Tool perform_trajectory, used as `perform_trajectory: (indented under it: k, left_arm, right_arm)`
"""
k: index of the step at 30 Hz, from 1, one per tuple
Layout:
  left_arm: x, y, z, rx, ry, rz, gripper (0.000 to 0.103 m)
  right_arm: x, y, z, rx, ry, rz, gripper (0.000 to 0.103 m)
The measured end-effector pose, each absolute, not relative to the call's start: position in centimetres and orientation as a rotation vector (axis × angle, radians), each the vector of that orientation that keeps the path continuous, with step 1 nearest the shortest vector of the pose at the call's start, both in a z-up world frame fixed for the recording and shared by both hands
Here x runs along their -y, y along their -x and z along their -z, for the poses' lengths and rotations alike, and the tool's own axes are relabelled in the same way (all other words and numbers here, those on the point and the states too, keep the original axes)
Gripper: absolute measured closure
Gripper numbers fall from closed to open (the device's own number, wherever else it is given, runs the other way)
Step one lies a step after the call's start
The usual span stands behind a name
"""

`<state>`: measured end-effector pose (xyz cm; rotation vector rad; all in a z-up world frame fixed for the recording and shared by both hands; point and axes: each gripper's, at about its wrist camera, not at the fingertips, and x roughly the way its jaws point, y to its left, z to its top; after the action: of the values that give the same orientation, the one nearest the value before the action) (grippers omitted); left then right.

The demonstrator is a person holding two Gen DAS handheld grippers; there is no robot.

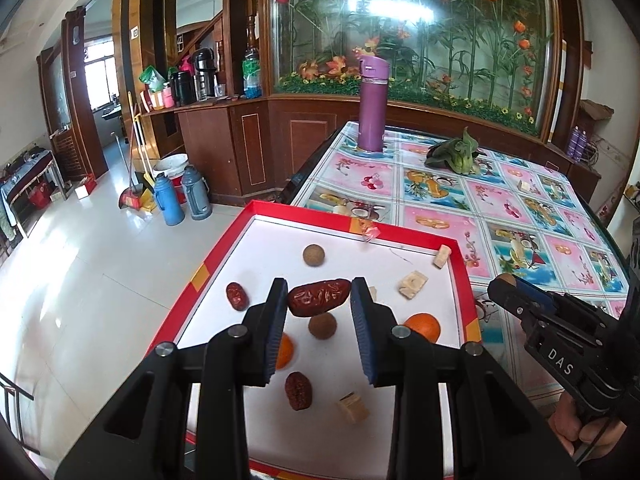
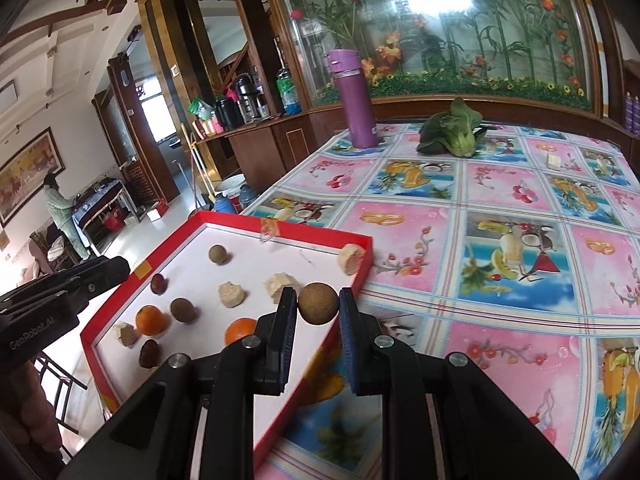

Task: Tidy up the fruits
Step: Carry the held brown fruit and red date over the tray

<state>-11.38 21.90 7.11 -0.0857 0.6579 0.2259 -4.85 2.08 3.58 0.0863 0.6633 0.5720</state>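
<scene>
A red-rimmed tray [image 1: 460, 276] with a white floor lies on the table's near left corner. My left gripper [image 1: 319, 296] is shut on a large red date [image 1: 318, 297], held above the tray. My right gripper [image 2: 319, 305] is shut on a brown longan [image 2: 318, 303] over the tray's right rim [image 2: 360, 276]. In the tray lie two oranges [image 1: 423, 326] [image 2: 150, 320], small red dates [image 1: 237, 296] [image 1: 298, 390], brown longans [image 1: 313, 255] [image 1: 322, 326] and several beige candy pieces [image 1: 412, 284]. The right gripper [image 1: 504, 282] shows at the left wrist view's right edge.
A purple flask [image 1: 372, 104] and a green leafy vegetable [image 1: 456, 154] stand at the table's far side, with a small beige piece [image 1: 523, 186] on the patterned cloth [image 2: 500, 208]. Thermoses [image 1: 169, 200] sit on the floor at left. A person [image 2: 60, 208] stands far off.
</scene>
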Motion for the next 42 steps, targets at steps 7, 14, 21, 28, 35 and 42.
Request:
perform_trajectory:
  k: [7, 14, 21, 28, 35, 42]
  left_arm:
    - [-23.2, 12.0, -6.5, -0.665, 0.105, -0.238, 0.069]
    - [-24.2, 12.1, -5.4, -0.691, 0.111, -0.255, 0.069]
    - [-24.9, 11.7, -3.4, -0.748, 0.108, -0.269, 0.069]
    - [-25.4, 11.5, -2.5, -0.771, 0.098, -0.286, 0.069]
    - [-25.2, 11.0, -2.6, -0.769, 0.07, -0.293, 0.069]
    - [-24.4, 10.0, -2.4, -0.773, -0.013, -0.317, 0.069]
  right_arm:
    - [-4.0, 5.8, -3.9, -0.674, -0.065, -0.612, 0.083]
    - [-6.4, 7.1, -3.4, -0.694, -0.018, -0.659, 0.083]
    - [-8.5, 7.6, -2.3, -0.731, 0.027, -0.686, 0.083]
    - [-10.1, 7.2, -2.1, -0.758, 0.037, -0.715, 0.083]
    - [-11.6, 7.5, -1.7, -0.783, 0.068, -0.752, 0.083]
    - [-11.9, 6.3, -0.8, -0.905, 0.067, -0.731, 0.083]
